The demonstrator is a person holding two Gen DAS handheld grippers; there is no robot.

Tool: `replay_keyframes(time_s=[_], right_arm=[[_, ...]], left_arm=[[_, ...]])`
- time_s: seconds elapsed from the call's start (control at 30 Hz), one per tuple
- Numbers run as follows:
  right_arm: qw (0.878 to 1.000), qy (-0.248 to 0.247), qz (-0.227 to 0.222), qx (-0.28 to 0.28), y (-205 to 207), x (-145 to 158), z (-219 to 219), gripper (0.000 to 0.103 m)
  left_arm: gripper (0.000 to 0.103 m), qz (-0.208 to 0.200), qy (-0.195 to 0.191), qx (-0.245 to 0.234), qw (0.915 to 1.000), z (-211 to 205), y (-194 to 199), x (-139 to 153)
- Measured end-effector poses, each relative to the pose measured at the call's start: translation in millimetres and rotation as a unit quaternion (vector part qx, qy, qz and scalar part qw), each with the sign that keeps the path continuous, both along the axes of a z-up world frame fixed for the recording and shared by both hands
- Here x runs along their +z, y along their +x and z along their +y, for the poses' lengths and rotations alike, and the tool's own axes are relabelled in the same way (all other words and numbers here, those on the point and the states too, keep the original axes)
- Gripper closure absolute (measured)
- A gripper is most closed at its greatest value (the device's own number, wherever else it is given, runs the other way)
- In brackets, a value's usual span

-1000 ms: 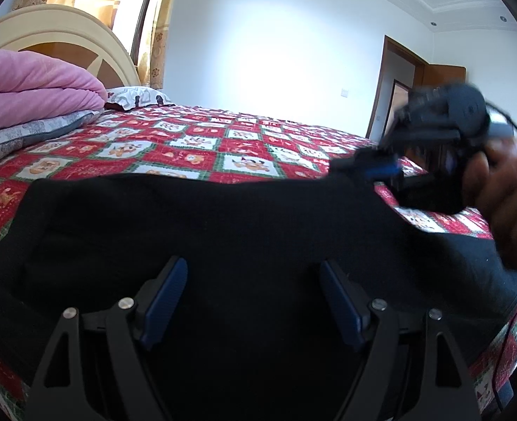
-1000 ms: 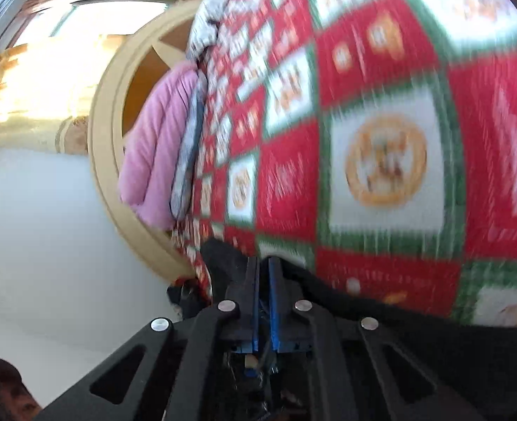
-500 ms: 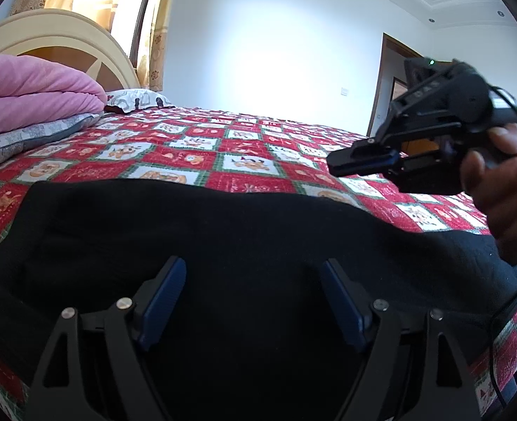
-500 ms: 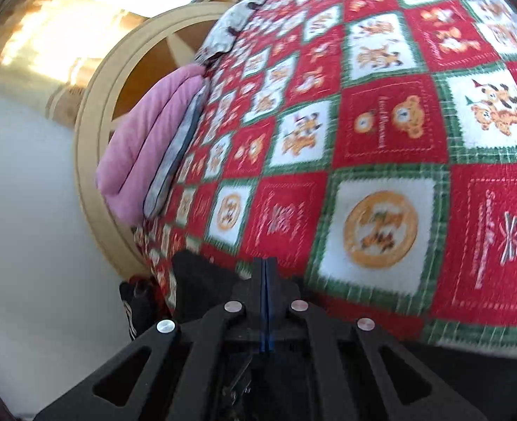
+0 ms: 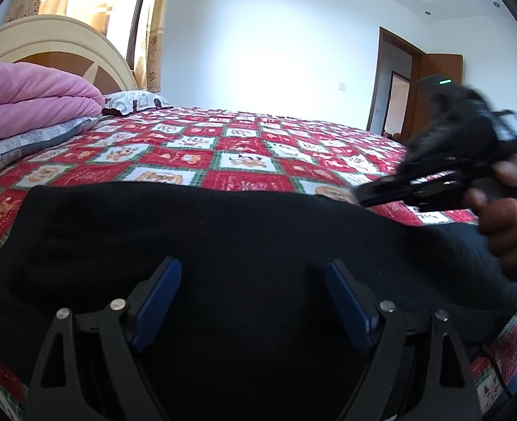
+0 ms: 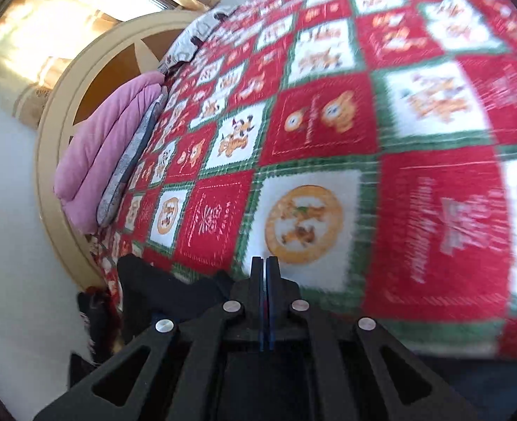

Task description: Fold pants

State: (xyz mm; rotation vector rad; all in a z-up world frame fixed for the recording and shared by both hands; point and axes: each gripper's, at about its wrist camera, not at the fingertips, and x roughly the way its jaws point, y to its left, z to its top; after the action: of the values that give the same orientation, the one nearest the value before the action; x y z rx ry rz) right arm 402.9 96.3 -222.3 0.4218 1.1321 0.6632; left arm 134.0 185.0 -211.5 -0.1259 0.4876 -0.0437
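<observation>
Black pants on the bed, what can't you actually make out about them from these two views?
- Left wrist view: the black pants show no seams or folds, too dark; the near edge is hidden behind the open left gripper.
- Left wrist view: the right gripper is motion-blurred.
- Right wrist view: the shut right gripper hides most of the pants; the bedspread is blurred.

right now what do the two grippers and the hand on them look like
Both are black, with open triangular finger frames, silver rivets and blue pads. The left gripper shows its blue pads plainly. The right gripper has a bulky black body with a green light. The hand on it is bare, no sleeve visible.
</observation>
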Motion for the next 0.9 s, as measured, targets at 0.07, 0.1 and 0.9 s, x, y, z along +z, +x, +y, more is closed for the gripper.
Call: replay_keyframes(time_s=[0.07, 0.1, 0.9], right_arm=[[0.999, -0.018, -0.026, 0.001, -20.5, 12.0, -12.5, 0.101], [0.999, -0.033, -0.04, 0.003, -32.0, 17.0, -17.1, 0.1], [0.974, -0.141, -0.163, -0.067, -185.9, 27.0, -161.2, 0.04]], left_arm=[[0.015, 0.002, 0.007, 0.002, 1.0, -1.9, 0.9, -0.3], [0.015, 0.002, 0.009, 0.002, 1.0, -2.4, 0.7, -0.2], [0.005, -0.001, -0.004, 0.016, 0.9999, -7.5, -16.6, 16.3]])
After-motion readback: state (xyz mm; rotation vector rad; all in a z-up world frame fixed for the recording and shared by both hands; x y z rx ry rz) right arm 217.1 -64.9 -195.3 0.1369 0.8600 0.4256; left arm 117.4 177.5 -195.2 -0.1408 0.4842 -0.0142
